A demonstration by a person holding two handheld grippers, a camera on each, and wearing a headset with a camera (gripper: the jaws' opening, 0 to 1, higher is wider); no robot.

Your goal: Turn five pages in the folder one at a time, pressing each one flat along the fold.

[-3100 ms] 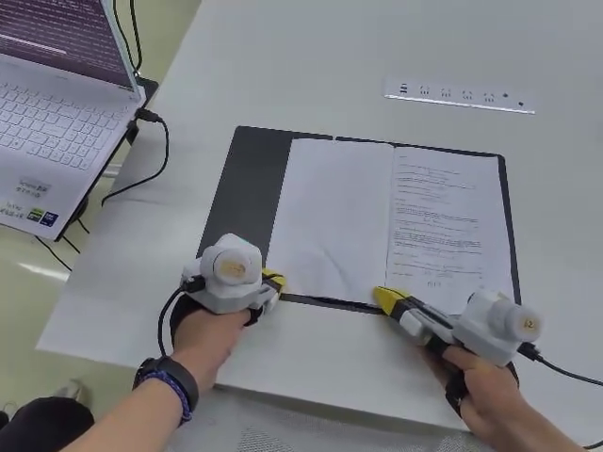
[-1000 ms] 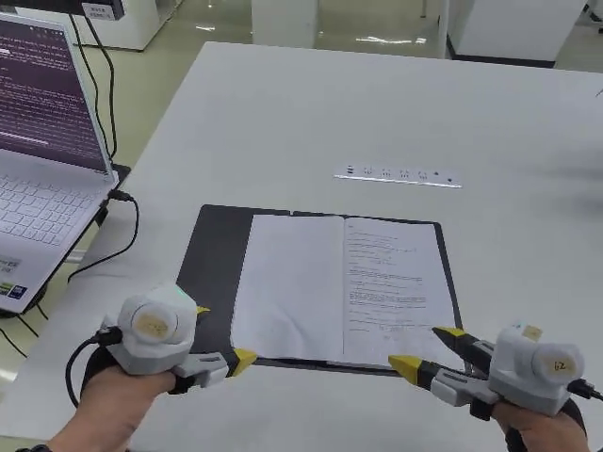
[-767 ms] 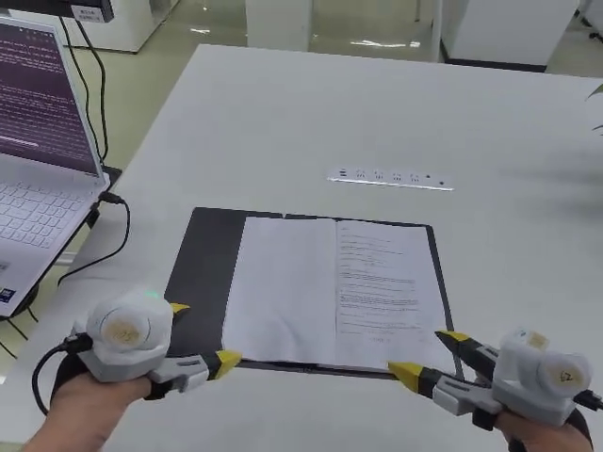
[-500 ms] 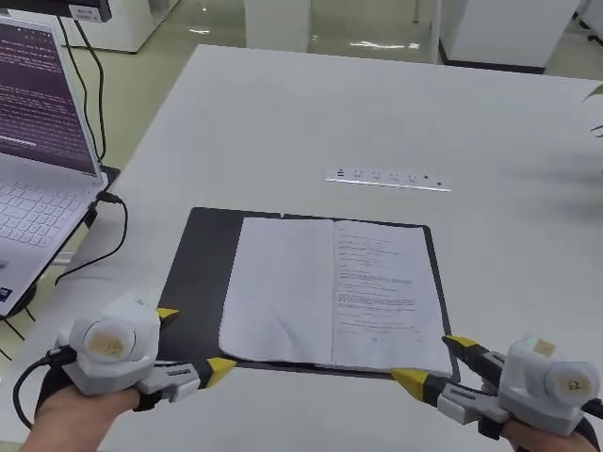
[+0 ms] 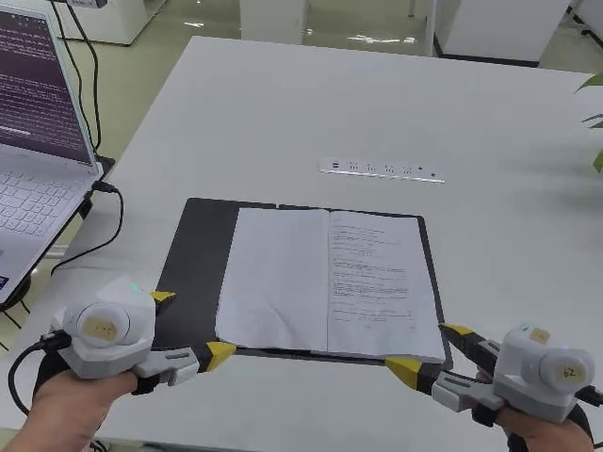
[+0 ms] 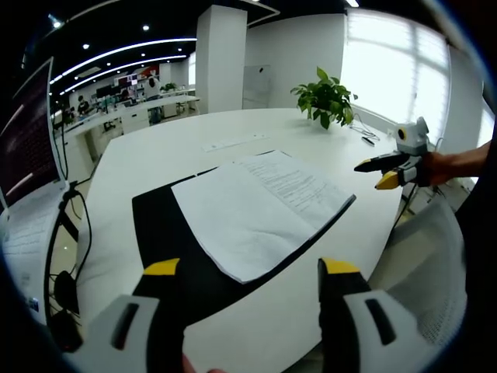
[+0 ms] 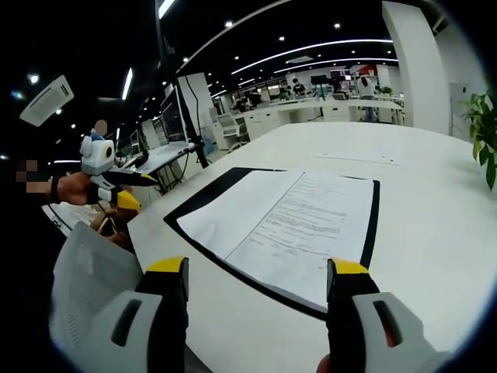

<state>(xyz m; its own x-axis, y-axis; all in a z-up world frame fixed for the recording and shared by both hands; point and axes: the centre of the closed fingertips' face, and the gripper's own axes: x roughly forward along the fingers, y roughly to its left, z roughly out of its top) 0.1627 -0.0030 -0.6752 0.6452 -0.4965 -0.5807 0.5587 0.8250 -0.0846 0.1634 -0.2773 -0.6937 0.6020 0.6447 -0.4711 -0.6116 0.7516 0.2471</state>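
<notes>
The open folder (image 5: pixel 193 268) lies widthwise, fold pointing away; left claw (image 5: pixel 191 325) and right claw (image 5: pixel 431 349) gape empty.

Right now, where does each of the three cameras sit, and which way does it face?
Head view: on the person's head, looking forward and down at the folder on the table; the left hand holds the left gripper, the right hand the right gripper, both open.
Left gripper view: on the left gripper, looking across the folder from its blank-page side; its own jaws rise from the bottom.
Right gripper view: on the right gripper, looking across from the printed-page side, own jaws below.
Shared: each gripper view catches the other gripper.
</notes>
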